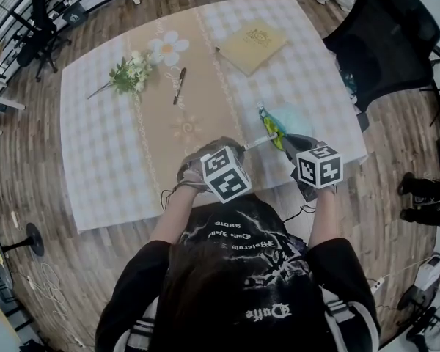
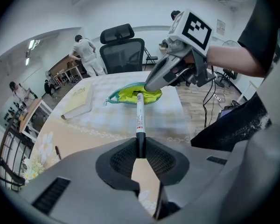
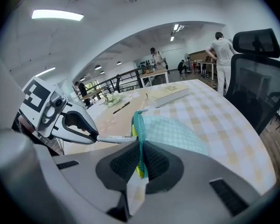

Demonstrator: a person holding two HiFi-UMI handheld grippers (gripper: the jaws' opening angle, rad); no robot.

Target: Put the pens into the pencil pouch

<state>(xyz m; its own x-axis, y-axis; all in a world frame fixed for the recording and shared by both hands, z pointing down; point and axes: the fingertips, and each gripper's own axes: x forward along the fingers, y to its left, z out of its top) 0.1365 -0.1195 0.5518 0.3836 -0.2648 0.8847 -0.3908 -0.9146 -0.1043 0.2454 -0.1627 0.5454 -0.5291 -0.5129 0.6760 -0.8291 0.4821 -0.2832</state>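
Observation:
My left gripper [image 2: 140, 149] is shut on a white pen [image 2: 140, 118] with a black cap end. The pen's far tip reaches the mouth of the pencil pouch [image 2: 132, 95], teal outside and yellow-green inside, lying near the table's right front. My right gripper [image 3: 141, 158] is shut on the pouch's teal zipper edge [image 3: 139, 129] and holds it raised. In the head view the white pen [image 1: 257, 142] spans from the left gripper [image 1: 240, 149] to the pouch [image 1: 279, 123], with the right gripper [image 1: 286, 141] beside it. A second, black pen [image 1: 179, 85] lies mid-table.
A tan book [image 1: 253, 45] lies at the far right of the checked tablecloth [image 1: 103, 160], and a sprig of white flowers [image 1: 128, 72] at the far left. A black office chair [image 1: 385, 39] stands by the right edge. People stand in the background.

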